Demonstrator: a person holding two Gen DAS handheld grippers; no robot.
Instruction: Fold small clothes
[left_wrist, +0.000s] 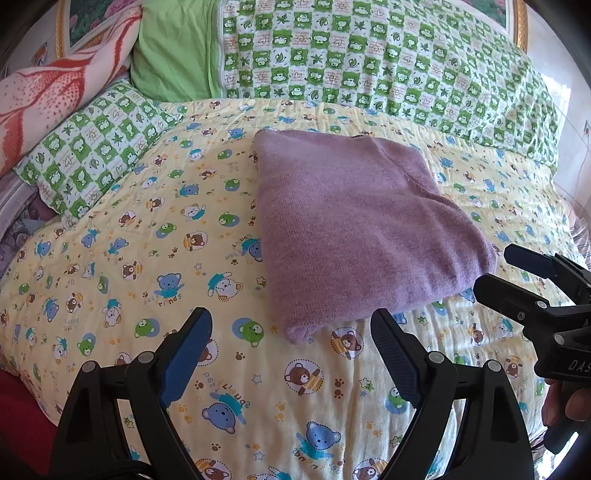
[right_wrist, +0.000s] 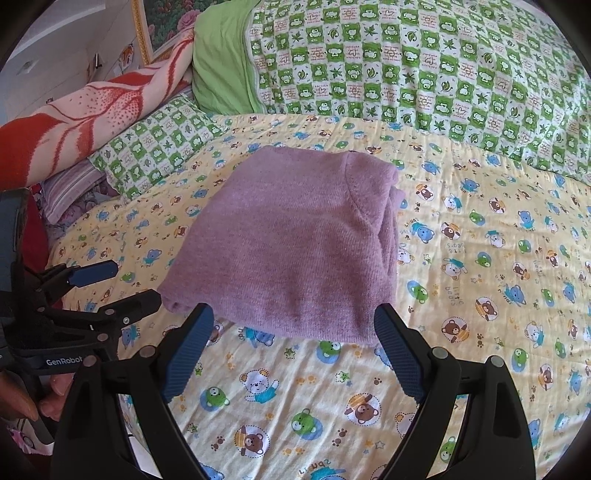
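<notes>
A purple knit garment (left_wrist: 351, 229) lies folded into a thick rectangle on the yellow bear-print sheet (left_wrist: 129, 258). In the right wrist view the same purple garment (right_wrist: 291, 243) shows stacked layers along its right edge. My left gripper (left_wrist: 291, 325) hovers open just short of the garment's near left corner, nothing between its fingers. My right gripper (right_wrist: 295, 321) stands open at the garment's near edge, also holding nothing. Each gripper shows in the other's view: the right gripper (left_wrist: 509, 273) at the right, the left gripper (right_wrist: 125, 284) at the left, both open.
A green checked quilt (left_wrist: 369, 62) is piled at the back of the bed, a matching pillow (left_wrist: 96, 147) and a red-and-pink blanket (left_wrist: 48, 96) at the left. A hand (right_wrist: 22, 402) grips the left tool. Bare yellow sheet (right_wrist: 480, 295) spreads right of the garment.
</notes>
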